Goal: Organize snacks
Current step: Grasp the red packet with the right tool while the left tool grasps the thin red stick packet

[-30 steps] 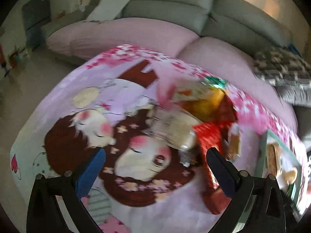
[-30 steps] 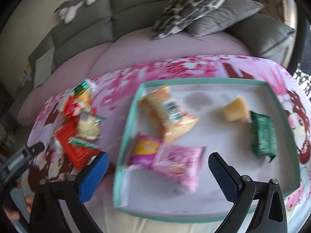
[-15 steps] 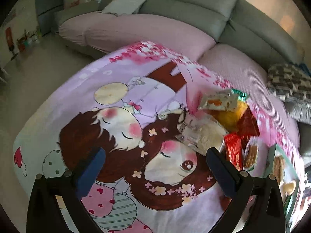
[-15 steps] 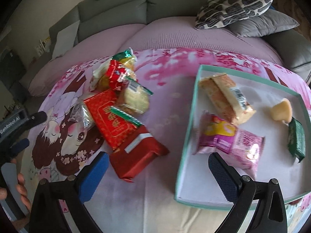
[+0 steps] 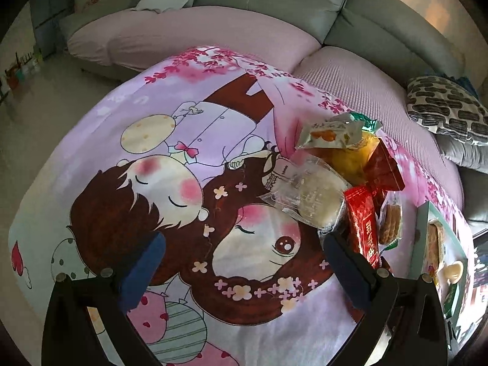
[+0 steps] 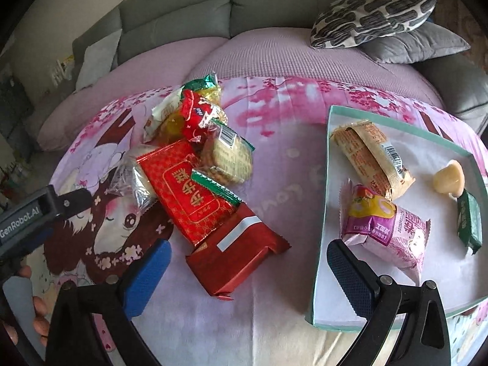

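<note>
A heap of wrapped snacks lies on the cartoon-print cloth. It holds a red gold-patterned packet (image 6: 186, 195), a dark red pouch (image 6: 238, 253), a biscuit pack (image 6: 228, 155) and a clear-wrapped cake (image 5: 308, 195). The teal-rimmed tray (image 6: 321, 244) to the right holds a pink packet (image 6: 393, 231), an orange-brown packet (image 6: 369, 158), a cream jelly cup (image 6: 450, 177) and a green bar (image 6: 469, 222). My right gripper (image 6: 245, 270) hovers open just short of the dark red pouch. My left gripper (image 5: 244, 267) is open over the cloth, left of the heap.
A grey sofa (image 6: 183, 21) with a pink cover runs behind the table. Patterned and grey cushions (image 6: 375, 15) lie at the back right. The left gripper body and a hand (image 6: 27, 274) show at the right view's left edge.
The right gripper has swung left from above the tray to the snack heap. The left gripper has pulled back and left, so the heap now lies at its right.
</note>
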A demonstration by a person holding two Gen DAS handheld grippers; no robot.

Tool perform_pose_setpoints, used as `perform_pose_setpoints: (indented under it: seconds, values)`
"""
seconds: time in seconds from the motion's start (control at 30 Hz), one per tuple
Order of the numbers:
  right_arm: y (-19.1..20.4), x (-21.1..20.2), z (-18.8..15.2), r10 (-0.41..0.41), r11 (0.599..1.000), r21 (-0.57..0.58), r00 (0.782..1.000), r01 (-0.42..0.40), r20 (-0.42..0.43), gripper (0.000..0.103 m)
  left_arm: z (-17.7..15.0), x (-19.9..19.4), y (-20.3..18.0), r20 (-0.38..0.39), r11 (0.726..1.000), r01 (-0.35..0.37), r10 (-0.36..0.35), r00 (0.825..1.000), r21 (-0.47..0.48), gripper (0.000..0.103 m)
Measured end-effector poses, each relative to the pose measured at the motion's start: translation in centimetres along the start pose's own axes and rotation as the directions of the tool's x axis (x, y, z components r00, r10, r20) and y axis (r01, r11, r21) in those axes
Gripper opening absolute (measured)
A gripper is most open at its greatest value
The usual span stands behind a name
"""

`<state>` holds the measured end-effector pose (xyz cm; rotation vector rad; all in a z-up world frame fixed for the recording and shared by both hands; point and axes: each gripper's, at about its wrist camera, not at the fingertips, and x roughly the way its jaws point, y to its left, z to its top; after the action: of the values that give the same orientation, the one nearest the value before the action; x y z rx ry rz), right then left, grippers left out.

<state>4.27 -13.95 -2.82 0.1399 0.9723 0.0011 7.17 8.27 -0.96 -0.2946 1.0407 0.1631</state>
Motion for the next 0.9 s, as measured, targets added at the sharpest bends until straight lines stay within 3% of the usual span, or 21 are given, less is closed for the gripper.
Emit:
perform_pose_setpoints:
  seconds: [0.17,0.27,0.37,0.5,0.6,0.73,0.9]
  values:
    - [-0.1,-0.2,0.0,-0.018,1.0,0.024,1.0,0.017,0.022,0.103,0.3,0.2,0.9,-0.003,1.0,0.017,-0.017,1.0,-0.025,0.103]
    - [-0.5,-0.1,0.2,0.015,0.997,0.072,1.0,-0.015,0.001,0.103,0.4,0.5,1.2,-0.011,0.999,0.024,-0.024,1.0,-0.033,0.103]
    - [-1.1,0.2,0.6,-0.019,0.99,0.14,0.999,0.024,-0.04,0.103,0.4,0.9,1.5,-0.025,0.999,0.03,-0.031,0.999,-0.031,0.103]
    - [-1.0,0.5,1.3,0.053,0.977,0.212,0.996,-0.036,-0.072,0.103,0.5,1.1,2.2,-0.028,0.998,0.042,-0.043,0.999,-0.052,0.103]
    - [-0.1,0.9,1.7,-0.002,0.979,0.201,0.995,0.022,-0.099,0.097,0.6,1.2,2.6,-0.03,0.997,0.042,-0.044,0.999,-0.061,0.103]
    - [0.4,1.8,1.5,0.003,0.978,0.208,0.99,0.027,-0.138,0.083,0.6,1.5,2.9,-0.039,0.996,0.052,-0.055,0.998,-0.071,0.103]
    - [0.8,2.9,1.3,-0.012,0.978,0.204,0.988,0.044,-0.157,0.074,0.5,1.8,2.5,-0.051,0.996,0.069,-0.072,0.996,-0.061,0.103]
